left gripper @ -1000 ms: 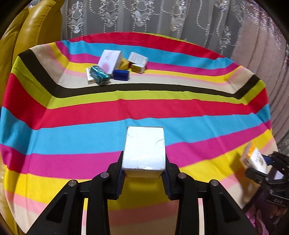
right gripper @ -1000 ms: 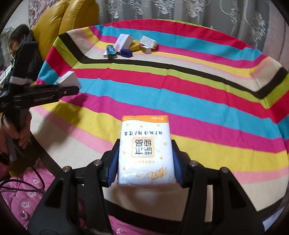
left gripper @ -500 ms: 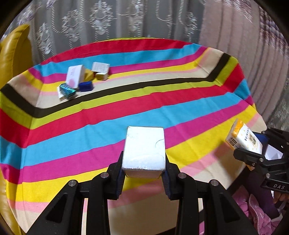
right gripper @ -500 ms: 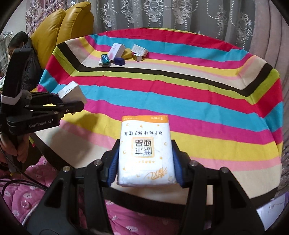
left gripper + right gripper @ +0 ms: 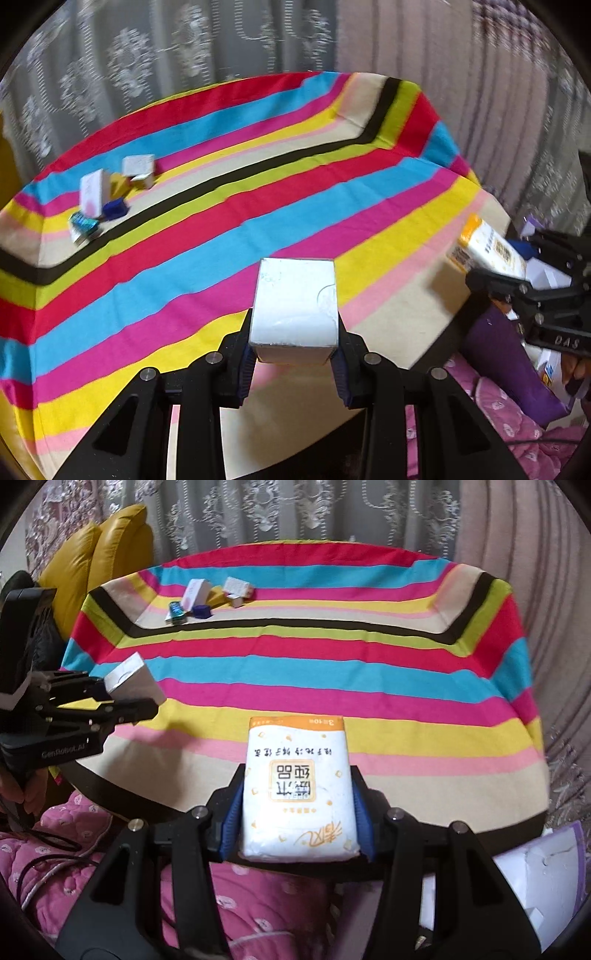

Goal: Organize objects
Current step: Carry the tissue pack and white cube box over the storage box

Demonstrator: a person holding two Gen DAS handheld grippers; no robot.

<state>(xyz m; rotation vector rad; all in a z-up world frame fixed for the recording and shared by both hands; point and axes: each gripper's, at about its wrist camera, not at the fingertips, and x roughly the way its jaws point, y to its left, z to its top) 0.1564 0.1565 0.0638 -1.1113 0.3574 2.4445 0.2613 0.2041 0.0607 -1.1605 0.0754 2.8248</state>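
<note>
My left gripper is shut on a plain white box, held above the near edge of the striped table. A white and orange tissue pack sits clamped between the blue pads of my right gripper, over the table's near rim. Each gripper shows in the other's view: the right one with its tissue pack at the right edge, the left one with its white box at the left. A cluster of small boxes lies at the table's far left.
The cluster includes a white and pink box, a dark blue box and a teal one. A yellow sofa stands beyond the left side, lace curtains behind. Pink quilted fabric and a purple and white box lie below the near edge.
Both grippers have drawn back toward the near edge and risen a little, each keeping its load. The left one has rolled, so the table now looks tilted in its view.
</note>
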